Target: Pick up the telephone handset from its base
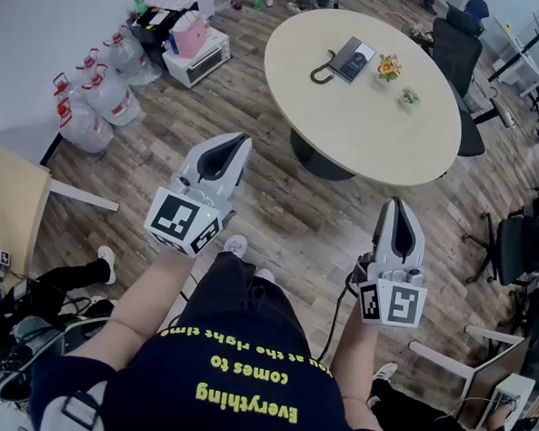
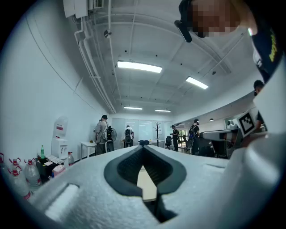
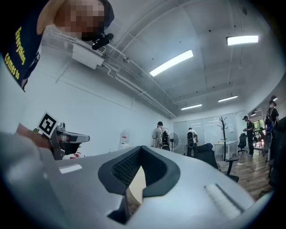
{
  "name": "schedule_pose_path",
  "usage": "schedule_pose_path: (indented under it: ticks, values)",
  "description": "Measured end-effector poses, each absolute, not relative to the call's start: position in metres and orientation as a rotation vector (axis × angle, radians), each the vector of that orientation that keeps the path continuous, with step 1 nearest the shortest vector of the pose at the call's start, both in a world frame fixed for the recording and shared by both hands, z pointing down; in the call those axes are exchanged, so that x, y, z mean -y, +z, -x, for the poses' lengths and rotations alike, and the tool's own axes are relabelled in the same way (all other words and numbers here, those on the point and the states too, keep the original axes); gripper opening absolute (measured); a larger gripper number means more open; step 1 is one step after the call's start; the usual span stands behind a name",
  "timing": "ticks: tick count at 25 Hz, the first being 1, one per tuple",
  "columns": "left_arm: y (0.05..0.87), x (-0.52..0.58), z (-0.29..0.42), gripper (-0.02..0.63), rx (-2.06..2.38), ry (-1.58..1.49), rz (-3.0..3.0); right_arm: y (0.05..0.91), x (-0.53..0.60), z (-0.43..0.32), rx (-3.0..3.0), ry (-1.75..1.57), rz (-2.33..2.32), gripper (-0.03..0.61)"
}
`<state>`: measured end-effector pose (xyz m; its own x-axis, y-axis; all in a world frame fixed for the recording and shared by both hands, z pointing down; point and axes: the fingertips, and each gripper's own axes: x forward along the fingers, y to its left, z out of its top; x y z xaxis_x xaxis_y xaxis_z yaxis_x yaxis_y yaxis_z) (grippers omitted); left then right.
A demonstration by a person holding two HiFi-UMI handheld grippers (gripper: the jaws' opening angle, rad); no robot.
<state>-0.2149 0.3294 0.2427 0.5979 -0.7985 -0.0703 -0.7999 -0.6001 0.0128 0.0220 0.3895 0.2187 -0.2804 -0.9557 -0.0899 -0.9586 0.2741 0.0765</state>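
A dark telephone point(image 1: 353, 58) sits on the far part of a round beige table point(image 1: 366, 125), and its black handset point(image 1: 324, 73) lies at the phone's left side. My left gripper point(image 1: 235, 140) is shut and empty, held level above the wooden floor, well short of the table. My right gripper point(image 1: 396, 204) is shut too, with nothing in it, near the table's front edge. In the left gripper view the closed jaws point(image 2: 144, 150) point across the room. The right gripper view shows shut jaws point(image 3: 141, 150) as well; the phone is hidden in both.
Two small potted plants point(image 1: 389, 69) stand on the table right of the phone. Black office chairs point(image 1: 459, 49) sit beyond the table and at the right. Water jugs point(image 1: 99, 99) and a white microwave point(image 1: 197, 58) line the left wall. Several people stand far off in the room point(image 2: 102, 132).
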Motion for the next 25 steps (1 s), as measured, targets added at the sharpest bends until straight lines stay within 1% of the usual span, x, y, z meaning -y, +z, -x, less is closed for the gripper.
schedule_pose_path:
  ticks: [17, 18, 20, 21, 23, 25]
  values:
    - [0.25, -0.343, 0.191, 0.005, -1.433, 0.028, 2.779, 0.22, -0.409, -0.049, -2.492, 0.167, 1.924, 0.012]
    - [0.251, -0.343, 0.191, 0.005, -1.443, 0.024, 2.775, 0.22, -0.409, -0.05, -2.491, 0.154, 1.921, 0.022]
    - [0.253, -0.342, 0.189, 0.005, -1.467, 0.014, 2.772, 0.222, -0.409, -0.053, -2.486, 0.128, 1.914, 0.083]
    - [0.255, -0.341, 0.188, 0.032, -1.481, 0.014, 2.772, 0.222, -0.409, -0.056, -2.483, 0.115, 1.908, 0.111]
    - [0.257, -0.338, 0.187, 0.116, -1.508, 0.016, 2.77, 0.225, -0.407, -0.059, -2.48, 0.086, 1.898, 0.145]
    - [0.258, -0.335, 0.187, 0.189, -1.517, 0.016, 2.773, 0.23, -0.402, -0.06, -2.487, 0.057, 1.902, 0.195]
